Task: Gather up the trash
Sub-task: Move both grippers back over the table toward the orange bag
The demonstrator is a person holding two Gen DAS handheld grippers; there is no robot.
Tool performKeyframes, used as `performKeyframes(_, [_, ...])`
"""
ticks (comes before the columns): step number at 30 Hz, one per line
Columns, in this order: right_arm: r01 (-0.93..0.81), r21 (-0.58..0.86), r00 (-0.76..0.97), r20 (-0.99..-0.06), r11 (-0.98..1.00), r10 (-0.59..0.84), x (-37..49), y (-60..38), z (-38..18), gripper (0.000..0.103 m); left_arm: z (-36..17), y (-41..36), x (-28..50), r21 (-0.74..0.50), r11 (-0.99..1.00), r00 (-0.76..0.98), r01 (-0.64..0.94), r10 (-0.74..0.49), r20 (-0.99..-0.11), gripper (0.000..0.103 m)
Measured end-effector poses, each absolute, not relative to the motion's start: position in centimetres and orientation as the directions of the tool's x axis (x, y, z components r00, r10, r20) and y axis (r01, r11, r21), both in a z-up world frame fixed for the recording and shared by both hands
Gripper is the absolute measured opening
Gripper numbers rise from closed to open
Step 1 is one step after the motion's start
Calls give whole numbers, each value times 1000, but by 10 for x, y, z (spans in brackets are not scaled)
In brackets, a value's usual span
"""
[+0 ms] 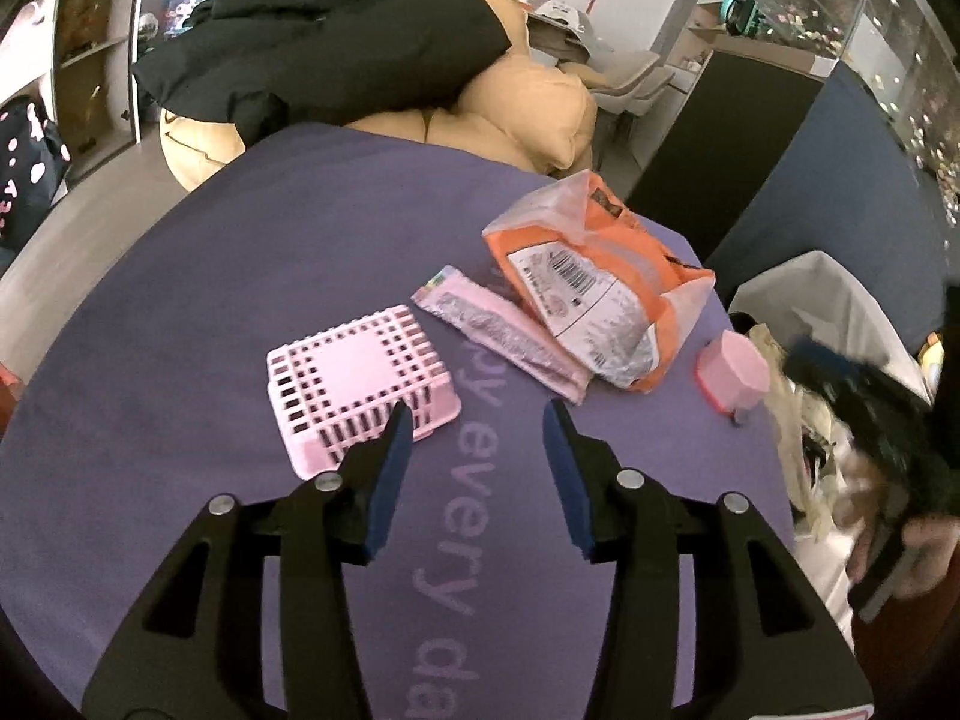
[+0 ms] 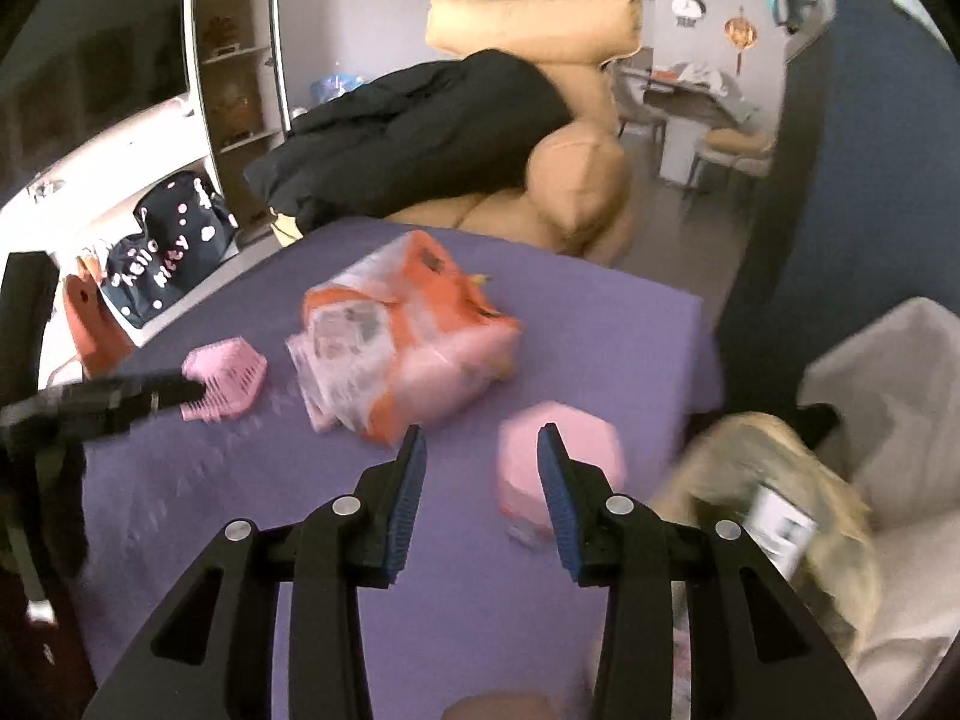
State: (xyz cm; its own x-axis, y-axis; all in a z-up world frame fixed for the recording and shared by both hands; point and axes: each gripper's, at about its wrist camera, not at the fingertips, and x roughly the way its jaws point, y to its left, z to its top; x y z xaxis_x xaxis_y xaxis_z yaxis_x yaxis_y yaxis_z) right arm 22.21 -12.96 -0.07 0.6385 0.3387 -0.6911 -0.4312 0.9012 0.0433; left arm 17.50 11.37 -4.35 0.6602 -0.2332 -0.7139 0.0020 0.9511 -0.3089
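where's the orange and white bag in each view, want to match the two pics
Left wrist view: the orange and white bag lies on the purple cloth, right of centre, barcode label up, beside a pink wrapper.
Right wrist view: the same bag is left of centre, blurred, beyond the open right gripper.
Shared landmark: the pink basket, left of the bag in both.

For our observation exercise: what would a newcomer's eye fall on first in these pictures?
The orange snack bag lies mid-table on the purple cloth, a pink wrapper beside it. A pink basket sits upside down to its left. A white-lined bin, already holding rubbish, stands off the table's right edge.
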Motion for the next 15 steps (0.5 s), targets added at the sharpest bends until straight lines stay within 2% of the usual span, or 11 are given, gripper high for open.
performKeyframes(4, [-419,26,670,-666,908,328,261,-100,12,47,-48,121,175,-301,953,658,23,-241,-714,43])
performKeyframes(6, [-411,18,681,-659,911,320,282,-92,15,47,-48,125,175,-303,952,651,30,-249,-717,43])
performKeyframes(12, [-373,57,591,-755,926,284,337,-83,-4,47,-44,149,170,-312,950,676,28,-248,-694,44])
performKeyframes(15, [-385,112,510,-801,916,312,342,-80,-24,47,-45,160,170,-335,942,678,18,-258,-688,44])
